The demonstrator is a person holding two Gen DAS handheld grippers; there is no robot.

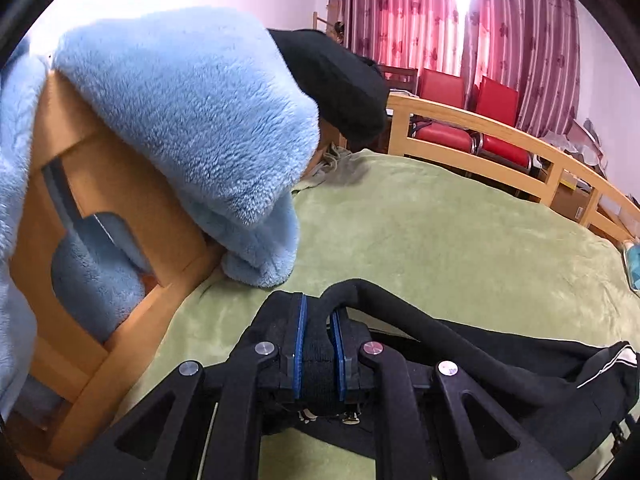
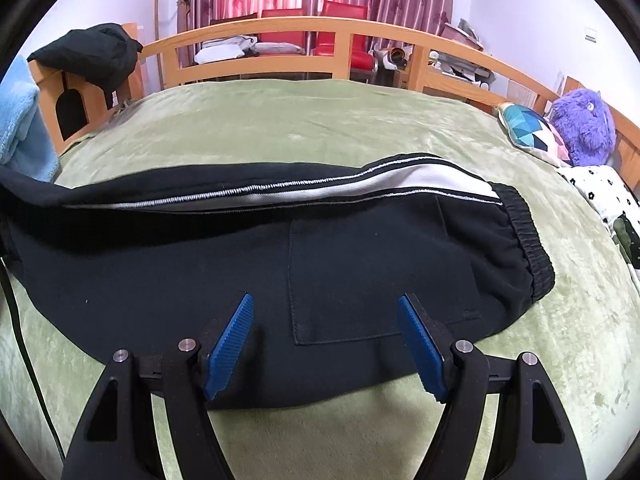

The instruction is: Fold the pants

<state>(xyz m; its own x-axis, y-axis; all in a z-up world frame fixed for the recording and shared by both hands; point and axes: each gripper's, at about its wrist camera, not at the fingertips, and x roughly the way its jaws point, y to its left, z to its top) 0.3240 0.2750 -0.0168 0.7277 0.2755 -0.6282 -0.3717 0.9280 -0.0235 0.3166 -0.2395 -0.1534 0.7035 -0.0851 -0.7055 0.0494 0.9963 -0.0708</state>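
Black pants (image 2: 240, 272) with a white side stripe (image 2: 360, 188) lie across a green bed cover (image 2: 320, 128), waistband (image 2: 528, 240) to the right, a back pocket facing up. My right gripper (image 2: 325, 344) is open, its blue pads (image 2: 230, 344) just above the near edge of the pants beside the pocket. My left gripper (image 1: 319, 344) is shut on a fold of the black pants (image 1: 500, 352) at the leg end, lifted slightly off the green cover (image 1: 440, 232).
A wooden bed frame (image 1: 120, 208) on the left carries a fluffy blue blanket (image 1: 192, 112) and a black garment (image 1: 340, 80). A far rail (image 2: 320, 28) fronts red chairs. A patterned cushion (image 2: 532, 128) and a purple plush toy (image 2: 584, 124) sit at the right.
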